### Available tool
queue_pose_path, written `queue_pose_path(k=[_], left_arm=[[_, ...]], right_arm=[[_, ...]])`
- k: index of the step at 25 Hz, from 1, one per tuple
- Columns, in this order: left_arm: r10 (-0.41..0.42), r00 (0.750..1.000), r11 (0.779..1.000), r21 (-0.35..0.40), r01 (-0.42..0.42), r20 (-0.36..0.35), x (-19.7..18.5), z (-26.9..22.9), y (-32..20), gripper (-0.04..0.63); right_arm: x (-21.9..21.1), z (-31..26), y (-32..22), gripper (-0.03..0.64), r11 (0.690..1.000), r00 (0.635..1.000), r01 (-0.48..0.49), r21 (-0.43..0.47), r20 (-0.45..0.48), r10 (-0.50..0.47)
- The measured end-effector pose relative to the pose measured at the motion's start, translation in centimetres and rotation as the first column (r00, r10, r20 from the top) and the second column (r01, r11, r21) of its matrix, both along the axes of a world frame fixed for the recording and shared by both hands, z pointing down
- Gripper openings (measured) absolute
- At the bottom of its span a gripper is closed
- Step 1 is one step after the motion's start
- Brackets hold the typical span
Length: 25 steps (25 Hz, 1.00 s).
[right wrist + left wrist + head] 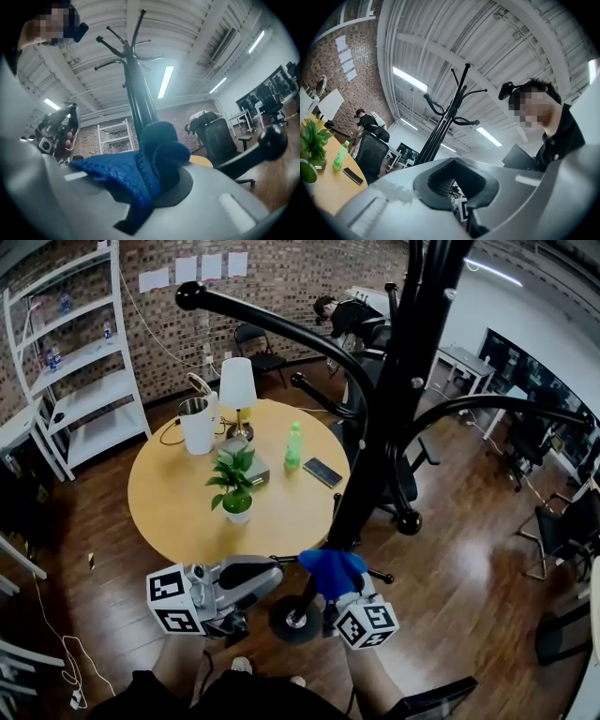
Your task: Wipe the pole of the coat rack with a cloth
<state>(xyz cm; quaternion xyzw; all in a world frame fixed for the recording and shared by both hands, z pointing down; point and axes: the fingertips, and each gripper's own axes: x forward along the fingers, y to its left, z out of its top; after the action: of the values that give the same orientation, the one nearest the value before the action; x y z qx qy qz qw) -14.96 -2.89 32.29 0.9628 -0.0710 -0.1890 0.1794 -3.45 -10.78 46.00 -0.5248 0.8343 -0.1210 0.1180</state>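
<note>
At lower centre of the head view, the right gripper [339,592] is shown clamped on a blue cloth [330,568], which is bunched over its jaw tips. The coat rack pole [398,399] lies directly ahead of the cloth and just beside it (contact cannot be confirmed). The pole's long axis is upright, and it is drawn in this frame as a slant from the round base [295,620] toward the upper right. The left gripper [253,575] is held at lower left, jaws pressed together on nothing, farther from the pole. A stroke along the pole's length is judged to be required.
</note>
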Motion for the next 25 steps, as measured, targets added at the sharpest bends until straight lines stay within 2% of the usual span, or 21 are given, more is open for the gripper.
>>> queue_pose_path(k=[5, 9, 12, 16, 20, 23, 25], left_arm=[[-0.054, 0.999, 0.998, -0.042, 0.054, 0.008, -0.3, 1.5, 0.3, 0.000], [-0.097, 0.994, 0.992, -0.074, 0.100, 0.044, -0.7, 2.6, 0.2, 0.000], [-0.100, 0.993, 0.992, -0.072, 0.105, 0.069, -0.4, 2.6, 0.2, 0.000], [-0.053, 0.996, 0.998, -0.042, 0.056, 0.074, 0.3, 1.6, 0.1, 0.000], [0.009, 0.998, 1.000, -0.026, -0.008, 0.065, 0.2, 1.1, -2.2, 0.000], [0.110, 0.993, 0.994, -0.024, -0.110, 0.040, 0.3, 1.4, -4.5, 0.000], [0.216, 0.976, 0.976, -0.017, -0.216, 0.025, 0.3, 1.4, -5.8, 0.000]], right_arm=[[-0.6, 1.9, 0.0, 0.023, 0.999, 0.999, 0.028, -0.045, -0.020, -0.029], [-0.4, 2.5, -0.1, 0.023, 0.996, 0.998, 0.046, -0.075, 0.038, -0.043], [0.1, 2.4, 0.3, 0.023, 0.996, 0.997, 0.042, -0.074, 0.075, -0.036], [0.8, 0.4, 2.4, 0.023, 1.000, 0.996, -0.002, -0.021, 0.088, 0.004], [1.0, -2.1, 3.2, 0.023, 0.996, 0.997, -0.076, 0.037, 0.001, 0.076], [0.3, -2.8, 2.6, 0.023, 0.988, 0.989, -0.151, 0.038, 0.001, 0.151], [-0.6, -2.9, 2.0, 0.023, 0.973, 0.974, -0.228, 0.035, -0.008, 0.228]])
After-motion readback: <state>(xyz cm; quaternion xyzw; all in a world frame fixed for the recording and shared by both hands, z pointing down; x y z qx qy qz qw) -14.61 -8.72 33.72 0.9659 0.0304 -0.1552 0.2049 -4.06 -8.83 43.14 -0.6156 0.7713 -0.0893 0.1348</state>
